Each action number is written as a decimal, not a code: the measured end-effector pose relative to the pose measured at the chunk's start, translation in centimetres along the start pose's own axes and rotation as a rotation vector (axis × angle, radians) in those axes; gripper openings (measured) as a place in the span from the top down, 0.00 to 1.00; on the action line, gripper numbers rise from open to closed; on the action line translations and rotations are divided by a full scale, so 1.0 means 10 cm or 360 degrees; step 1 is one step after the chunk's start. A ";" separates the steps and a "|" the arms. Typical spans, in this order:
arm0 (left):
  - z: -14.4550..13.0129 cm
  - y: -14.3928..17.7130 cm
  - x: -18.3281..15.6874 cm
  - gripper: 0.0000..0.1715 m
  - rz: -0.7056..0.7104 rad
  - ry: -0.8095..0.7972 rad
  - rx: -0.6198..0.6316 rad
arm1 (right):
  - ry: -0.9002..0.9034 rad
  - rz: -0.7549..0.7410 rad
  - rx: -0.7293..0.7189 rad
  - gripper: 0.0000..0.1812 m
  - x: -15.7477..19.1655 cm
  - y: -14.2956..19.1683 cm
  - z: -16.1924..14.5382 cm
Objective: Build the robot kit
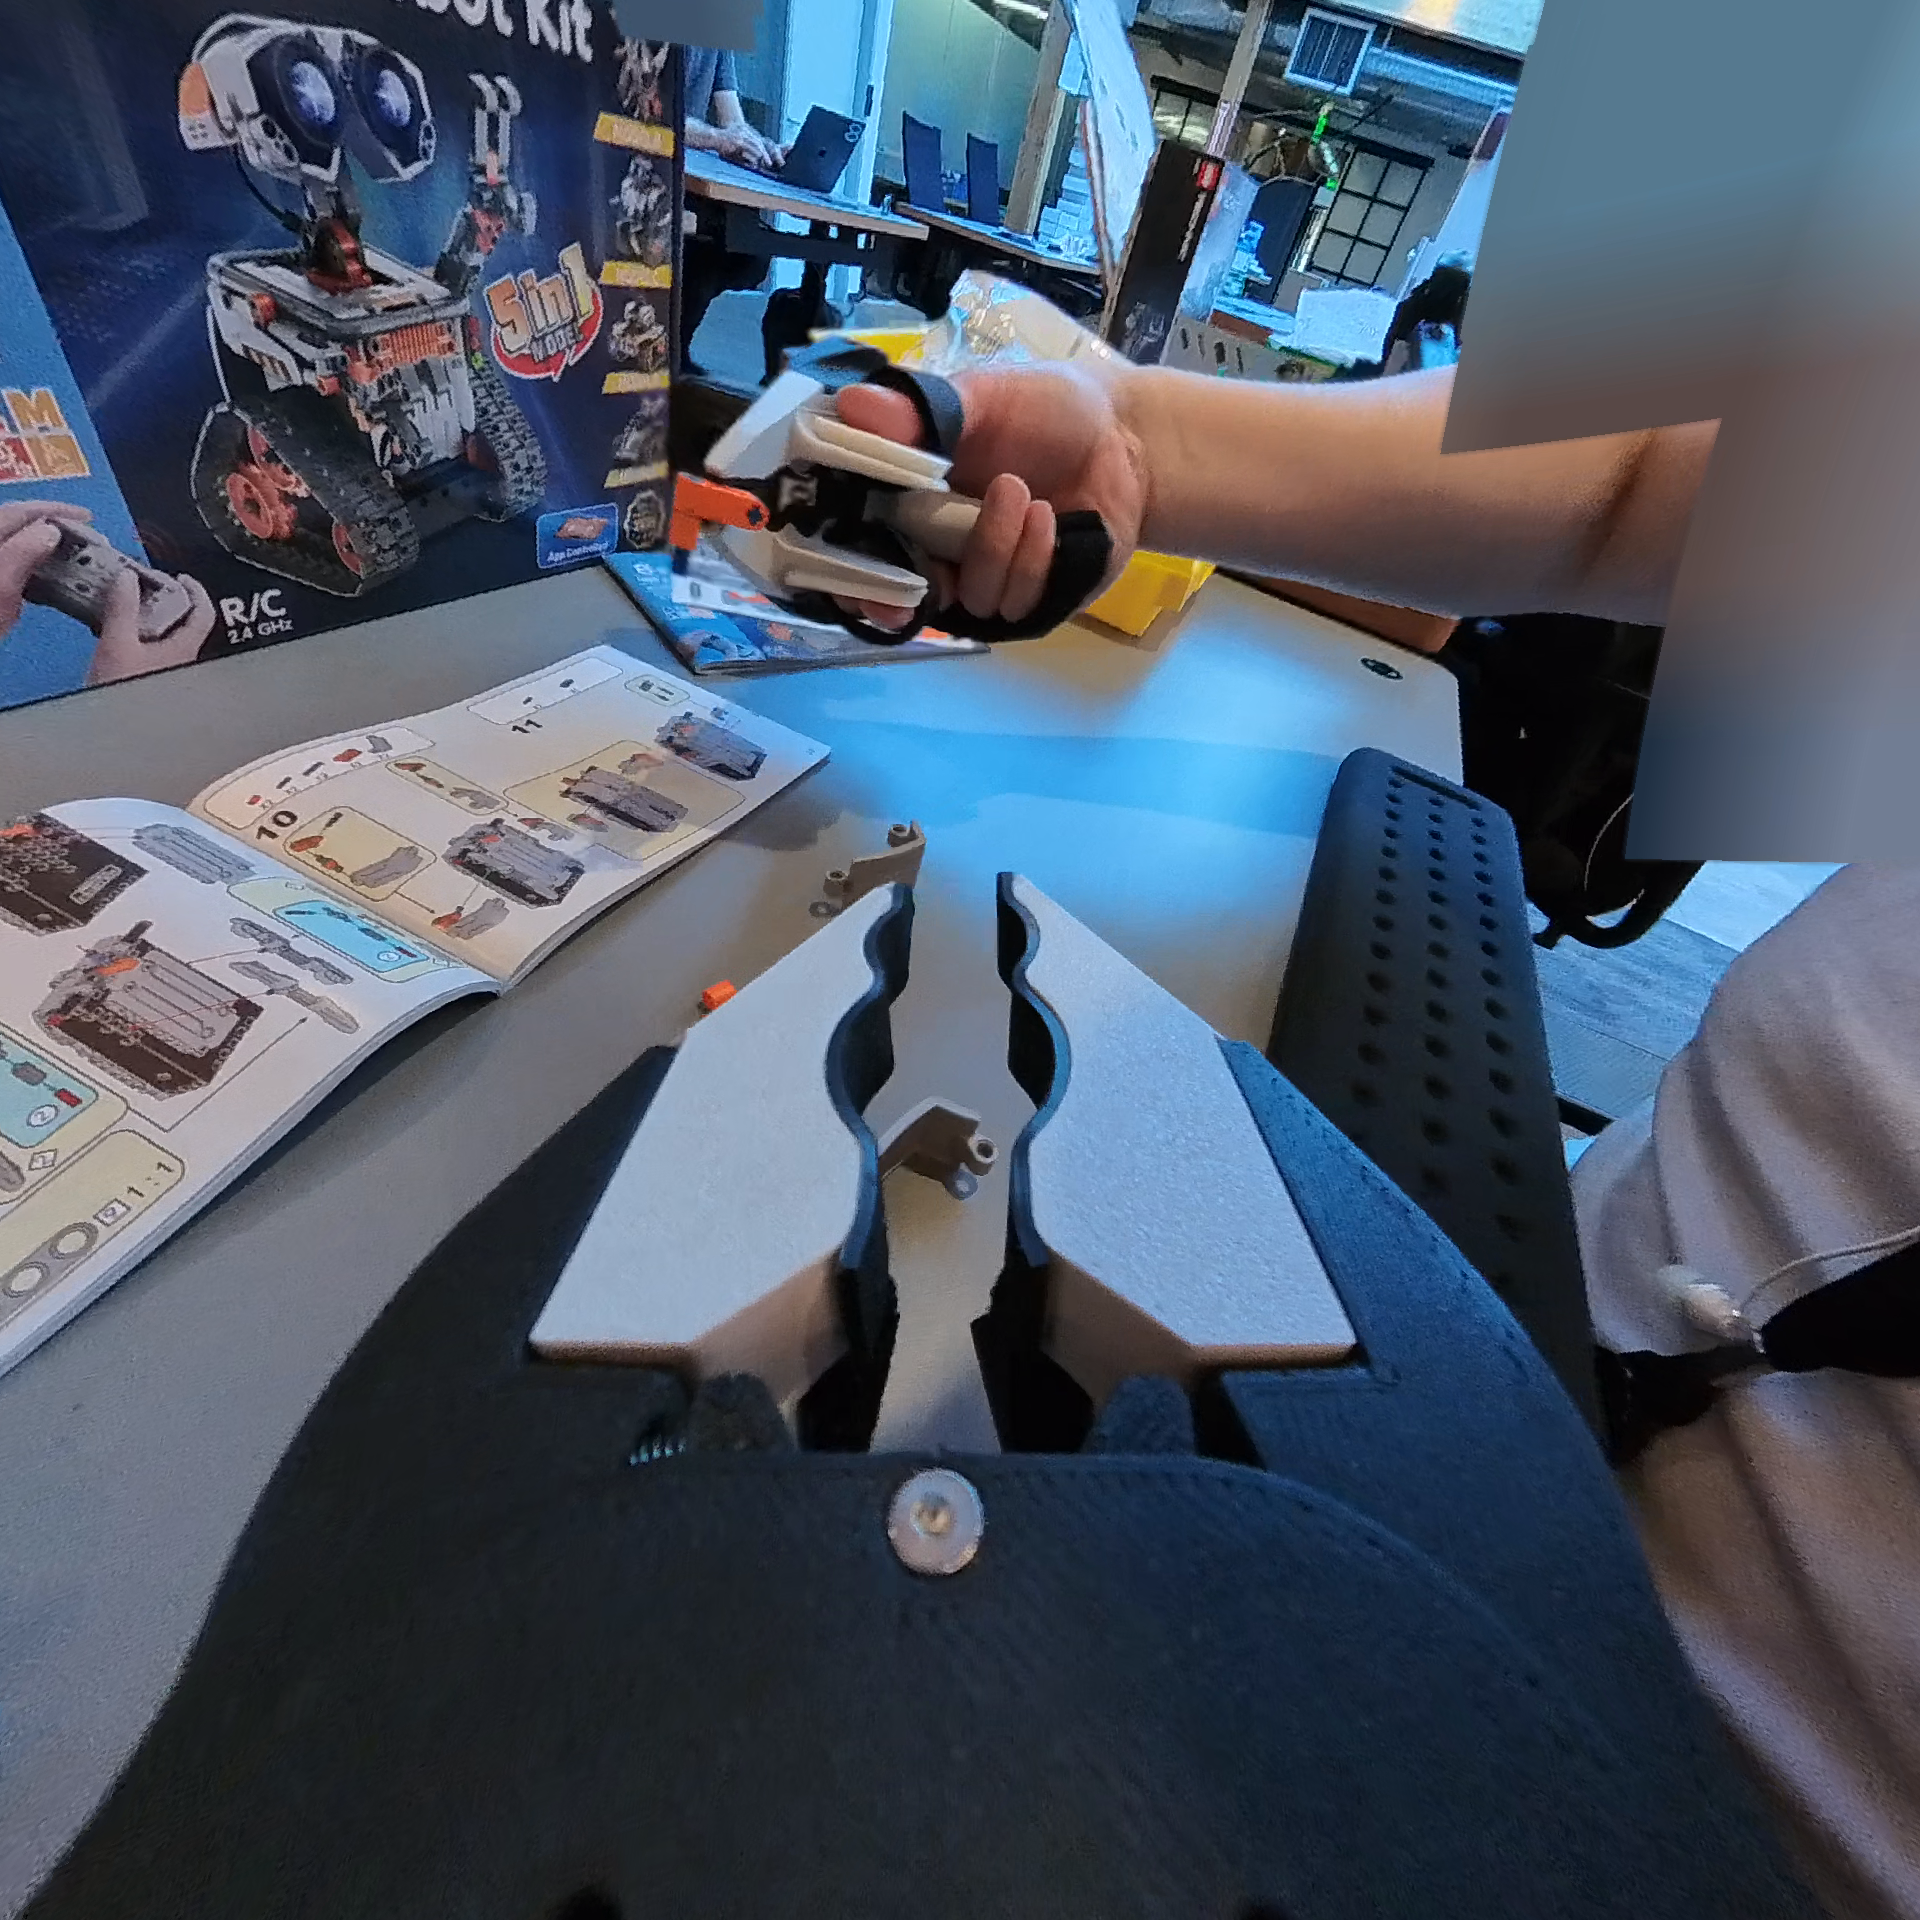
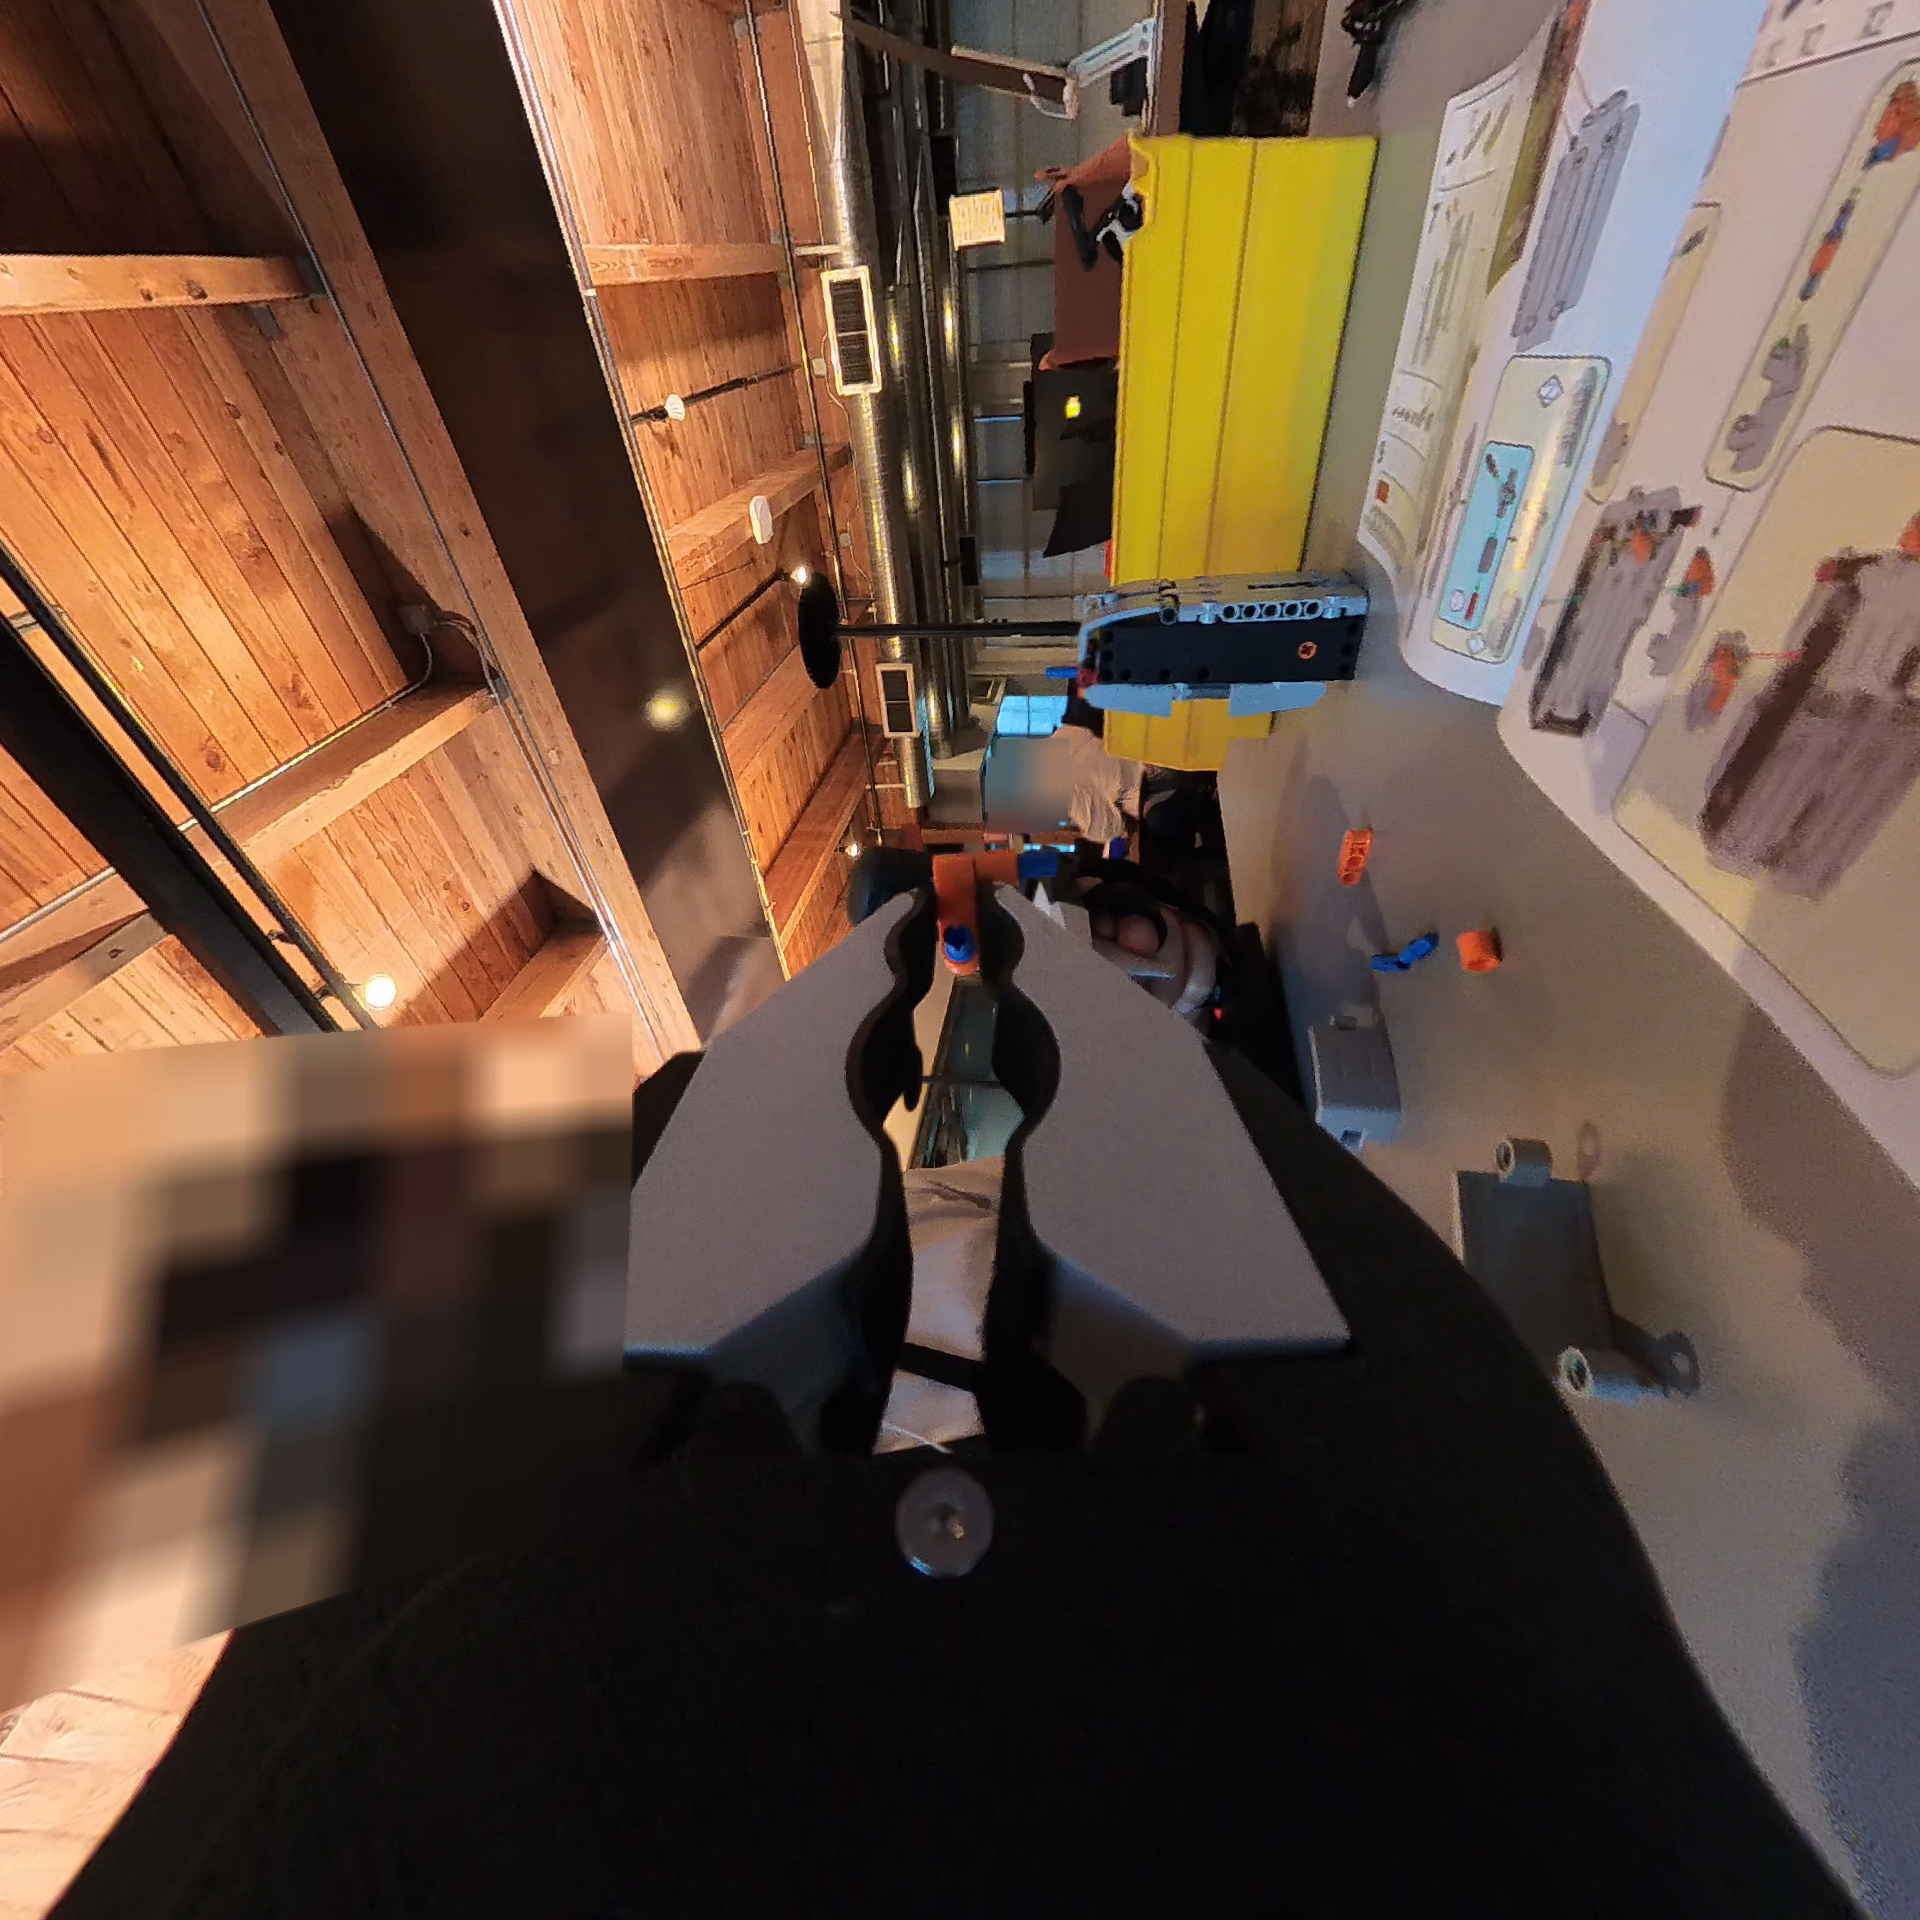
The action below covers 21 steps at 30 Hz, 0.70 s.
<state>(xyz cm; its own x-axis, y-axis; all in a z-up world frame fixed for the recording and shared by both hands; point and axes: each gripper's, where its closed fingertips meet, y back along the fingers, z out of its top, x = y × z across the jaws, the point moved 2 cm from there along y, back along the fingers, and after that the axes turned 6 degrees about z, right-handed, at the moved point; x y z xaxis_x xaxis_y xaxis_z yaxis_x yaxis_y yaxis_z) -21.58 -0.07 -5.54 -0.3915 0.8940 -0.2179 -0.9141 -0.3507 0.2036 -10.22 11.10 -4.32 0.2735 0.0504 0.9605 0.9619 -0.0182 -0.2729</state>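
Note:
My left gripper (image 1: 956,894) is open with a narrow gap and empty, low over the grey table (image 1: 1091,790). A grey angled piece (image 1: 935,1143) lies on the table under the gap between its fingers. A second grey angled piece (image 1: 873,868) lies just beyond the left fingertip, and a small orange piece (image 1: 717,995) lies to its left. My right gripper (image 2: 956,920) is rolled on its side and shut on an orange T-shaped piece with a blue pin (image 2: 956,899). It is held in the air above the table. It also shows in the left wrist view (image 1: 748,488), in a hand.
An open instruction booklet (image 1: 364,883) lies left, with the kit box (image 1: 312,312) upright behind it. In the right wrist view a yellow bin (image 2: 1226,416), a black-and-grey part-built block (image 2: 1226,644), loose orange (image 2: 1477,951) and blue (image 2: 1403,951) pieces, and a grey panel (image 2: 1538,1278) are on the table. Tip to tip, the grippers are about 15 cm apart. From my left tips it is roughly 15 cm to the black-and-grey part-built block (image 2: 1226,644); from my right, 25 cm.

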 end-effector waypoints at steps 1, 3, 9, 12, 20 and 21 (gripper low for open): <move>-0.02 -0.02 0.01 0.91 0.0017 -0.0005 0.0016 | 0.0007 -0.0009 -0.0018 0.97 -0.03 0.02 -0.03; -0.01 -0.07 0.03 0.90 0.0052 -0.0046 0.0030 | -0.0010 0.0032 -0.0037 0.97 -0.04 0.04 -0.12; 0.19 -0.47 0.19 0.90 0.0123 -0.0244 0.0266 | -0.0068 0.0035 0.0002 0.97 -0.11 0.09 -0.35; 0.16 -0.75 0.24 0.91 -0.0031 -0.0357 0.0453 | -0.0086 -0.0031 0.0031 0.97 -0.17 0.12 -0.42; 0.17 -1.10 0.10 0.90 -0.0406 -0.0513 0.0634 | -0.0127 -0.0186 0.0043 0.97 -0.40 0.25 -0.54; 0.18 -1.10 0.06 0.91 -0.0436 -0.0590 0.0678 | -0.0128 -0.0199 0.0053 0.97 -0.42 0.26 -0.55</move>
<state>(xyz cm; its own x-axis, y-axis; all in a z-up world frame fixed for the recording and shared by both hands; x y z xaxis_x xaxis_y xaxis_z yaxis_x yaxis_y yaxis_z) -11.53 4.83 -6.21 -0.0166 0.9998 0.0140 -0.8239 -0.0216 0.5663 -8.91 5.33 -8.79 0.1499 0.1299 0.9801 0.9876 0.0262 -0.1545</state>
